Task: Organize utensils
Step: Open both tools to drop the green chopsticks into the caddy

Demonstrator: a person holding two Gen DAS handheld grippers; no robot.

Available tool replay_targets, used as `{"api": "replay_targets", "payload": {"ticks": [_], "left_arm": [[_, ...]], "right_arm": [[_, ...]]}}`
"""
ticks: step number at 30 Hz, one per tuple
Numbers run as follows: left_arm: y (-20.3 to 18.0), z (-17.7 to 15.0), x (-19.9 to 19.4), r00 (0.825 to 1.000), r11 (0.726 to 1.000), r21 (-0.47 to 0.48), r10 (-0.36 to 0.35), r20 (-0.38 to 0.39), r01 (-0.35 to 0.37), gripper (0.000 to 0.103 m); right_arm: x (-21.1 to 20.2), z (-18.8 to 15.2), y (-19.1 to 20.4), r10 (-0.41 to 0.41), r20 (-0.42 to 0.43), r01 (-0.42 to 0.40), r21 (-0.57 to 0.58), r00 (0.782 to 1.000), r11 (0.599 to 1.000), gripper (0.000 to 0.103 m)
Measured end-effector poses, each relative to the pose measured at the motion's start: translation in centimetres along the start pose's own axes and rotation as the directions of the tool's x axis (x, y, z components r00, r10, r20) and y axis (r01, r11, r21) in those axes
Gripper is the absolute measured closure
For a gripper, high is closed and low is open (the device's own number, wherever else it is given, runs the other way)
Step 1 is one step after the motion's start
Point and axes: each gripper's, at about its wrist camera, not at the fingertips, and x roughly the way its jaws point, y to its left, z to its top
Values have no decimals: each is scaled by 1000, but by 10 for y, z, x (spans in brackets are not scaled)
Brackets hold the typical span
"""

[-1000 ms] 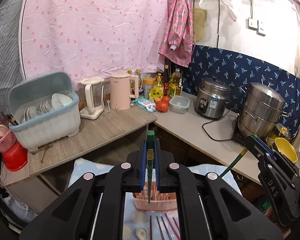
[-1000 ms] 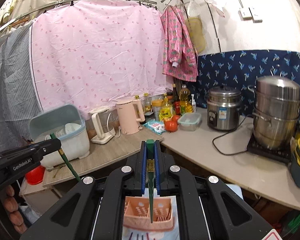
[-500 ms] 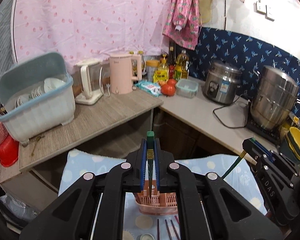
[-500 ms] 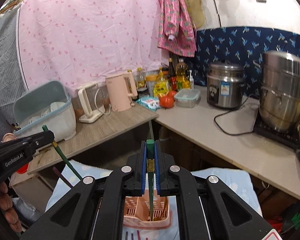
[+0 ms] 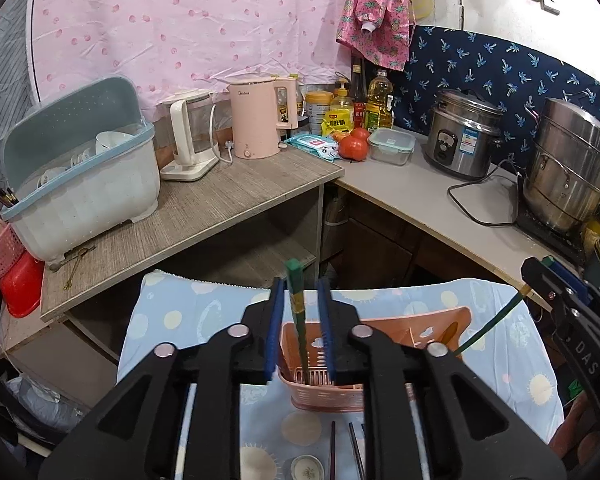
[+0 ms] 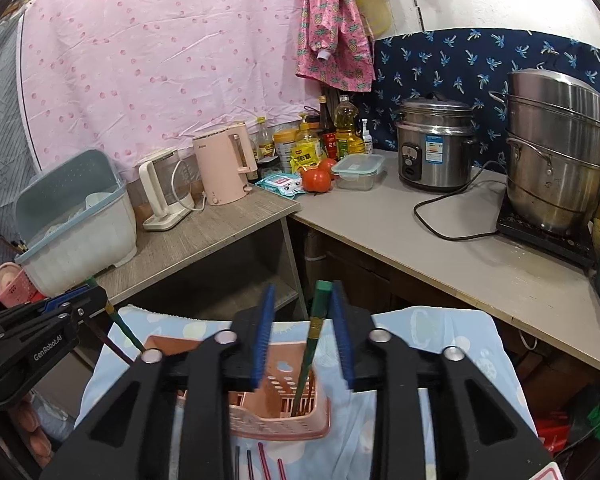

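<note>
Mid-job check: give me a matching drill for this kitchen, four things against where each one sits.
Things:
1. basket
2. tomatoes
3. steamer
4. dish rack

Places:
a. beside the food box
b. left end of the wooden counter
c. on the blue cloth
d. on the cooktop, far right

Pairs: 1-c, 2-a, 3-d, 4-b

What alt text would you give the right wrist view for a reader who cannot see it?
The right gripper, fingers apart, has a green chopstick between them, its tip down in a pink utensil basket on a blue cloth. Behind runs a cluttered kitchen counter.
</note>
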Motion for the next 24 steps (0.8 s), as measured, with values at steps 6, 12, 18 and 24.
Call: {"api": "replay_targets", "payload": {"ticks": [6,12,18,24], "left_arm": [[-4,-7,-9,1000,1000,7,-9,7,9,69],[-7,-12,-26,1000,1000,3,-8,30,8,55],[-5,-18,-47,999,1000,-3,-6,52,6,51],[-5,-31,-67,999,1000,4,-2,53,2,51]], "right_arm": [[-20,-6,-4,-14,35,13,11,999,1000,55],[-41,-9,-7,-2,51,1,21,999,1000,54],[-66,-13,-6,2,81,-3,14,997,1000,50],[-92,-29,-4,3,79,-3,-5,997,1000,49]]}}
